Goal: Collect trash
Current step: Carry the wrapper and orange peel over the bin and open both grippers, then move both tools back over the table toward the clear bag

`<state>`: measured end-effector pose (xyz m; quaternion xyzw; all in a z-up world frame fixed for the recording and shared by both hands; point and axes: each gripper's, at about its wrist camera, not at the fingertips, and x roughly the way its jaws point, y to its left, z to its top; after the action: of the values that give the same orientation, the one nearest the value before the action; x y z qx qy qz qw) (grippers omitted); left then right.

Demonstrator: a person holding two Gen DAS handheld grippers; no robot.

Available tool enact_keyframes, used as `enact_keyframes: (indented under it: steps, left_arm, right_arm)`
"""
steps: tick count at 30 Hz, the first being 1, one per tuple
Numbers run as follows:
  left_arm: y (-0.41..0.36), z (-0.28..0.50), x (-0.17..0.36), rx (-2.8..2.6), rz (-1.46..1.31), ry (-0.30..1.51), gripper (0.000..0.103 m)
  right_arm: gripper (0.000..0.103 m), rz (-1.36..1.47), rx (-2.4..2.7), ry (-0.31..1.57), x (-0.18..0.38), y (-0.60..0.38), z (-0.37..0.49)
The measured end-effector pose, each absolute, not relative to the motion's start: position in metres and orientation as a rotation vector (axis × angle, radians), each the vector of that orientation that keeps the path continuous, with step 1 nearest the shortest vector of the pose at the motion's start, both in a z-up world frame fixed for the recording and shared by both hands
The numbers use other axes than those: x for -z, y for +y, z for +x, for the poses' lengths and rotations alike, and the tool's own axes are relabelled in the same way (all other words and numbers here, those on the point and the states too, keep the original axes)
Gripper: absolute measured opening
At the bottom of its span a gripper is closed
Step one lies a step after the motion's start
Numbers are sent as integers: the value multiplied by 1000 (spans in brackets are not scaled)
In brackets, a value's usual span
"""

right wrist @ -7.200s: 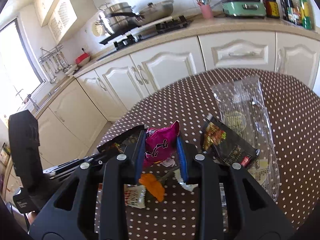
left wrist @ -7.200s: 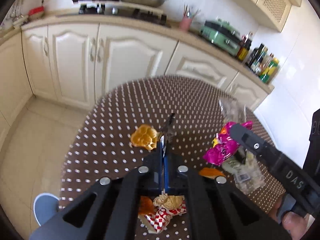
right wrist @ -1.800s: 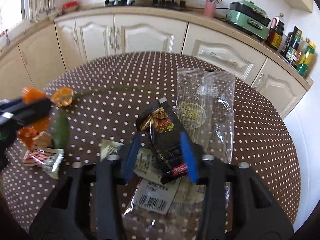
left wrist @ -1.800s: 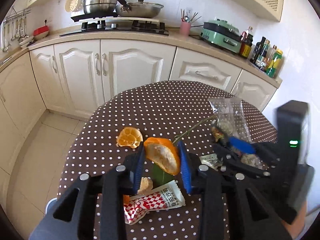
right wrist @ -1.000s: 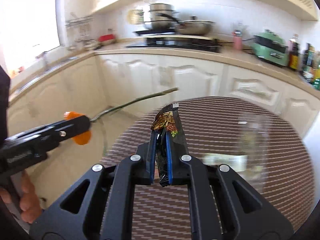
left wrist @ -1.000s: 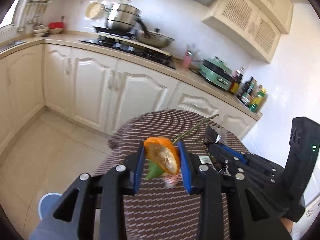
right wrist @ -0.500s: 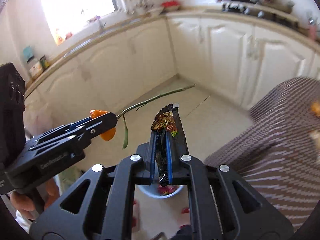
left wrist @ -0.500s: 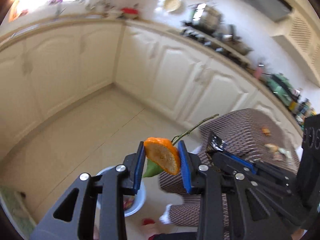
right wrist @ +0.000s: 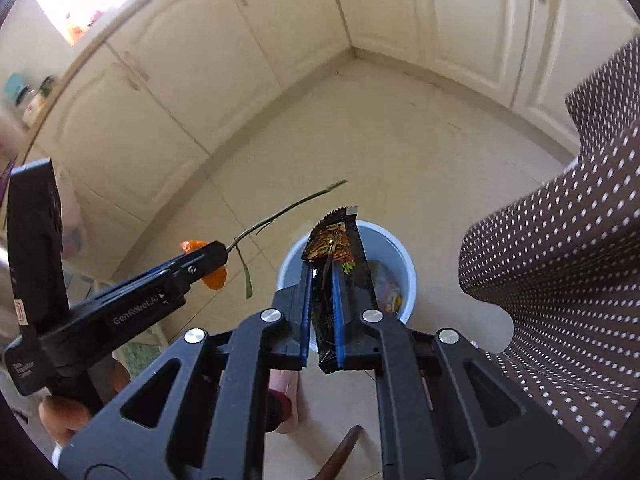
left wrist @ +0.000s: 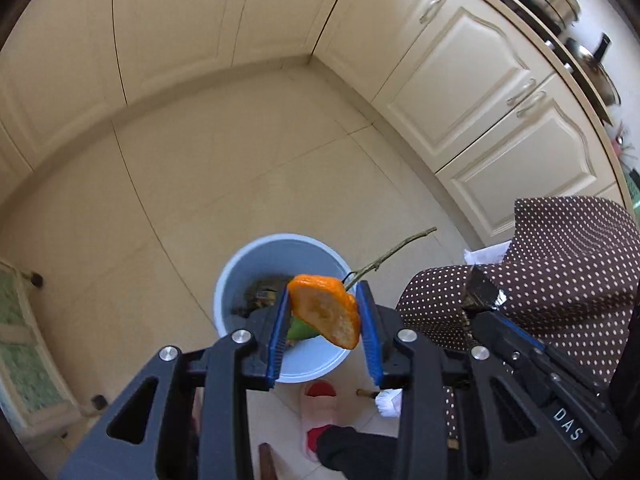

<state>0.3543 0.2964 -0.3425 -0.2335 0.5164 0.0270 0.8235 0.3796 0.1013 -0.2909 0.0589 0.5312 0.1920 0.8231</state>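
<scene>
My left gripper (left wrist: 324,326) is shut on a piece of orange peel (left wrist: 325,314) with a green leaf and a long thin stem (left wrist: 390,254) sticking out past it. It hangs above a light blue trash bin (left wrist: 244,268) on the floor, which holds some wrappers. My right gripper (right wrist: 322,304) is shut on a black snack wrapper (right wrist: 334,240), held above the same blue bin (right wrist: 402,264). In the right wrist view the left gripper (right wrist: 208,262) with the orange peel (right wrist: 216,278) is at the left of the bin.
A table under a brown polka-dot cloth (left wrist: 568,268) stands right of the bin. Cream cabinets (left wrist: 472,80) line the walls around a beige tiled floor (left wrist: 160,184). A person's red-and-white slipper (left wrist: 320,404) is just below the bin. A green mat (left wrist: 20,360) lies at the left.
Both grippers have swung away from the table and dropped toward the floor, tilting downward. The blue bin now lies directly beneath them. Each keeps its hold on its piece of trash.
</scene>
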Motion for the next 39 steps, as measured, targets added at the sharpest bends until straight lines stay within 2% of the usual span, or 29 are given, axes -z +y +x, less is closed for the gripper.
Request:
enact_keyframes:
  steps: [4, 7, 9, 10, 22, 39]
  left_arm:
    - [296, 365, 368, -37, -545, 1116, 36]
    - [295, 372, 374, -18, -537, 1131, 43]
    - [295, 369, 373, -16, -525, 1118, 57]
    - [294, 369, 373, -12, -522, 1114, 59]
    - [296, 367, 376, -35, -483, 1150, 60]
    - [311, 358, 371, -63, -496, 1133, 63]
  right_arm:
    - [9, 134, -389, 1167, 313, 100, 388]
    - [10, 146, -380, 1188, 325, 100, 392]
    - [10, 156, -376, 1198, 332, 104, 396]
    - [10, 157, -376, 1201, 332, 105, 397]
    - [10, 164, -381, 1226, 354, 121, 405]
    - [12, 181, -378, 1169, 343, 132, 416]
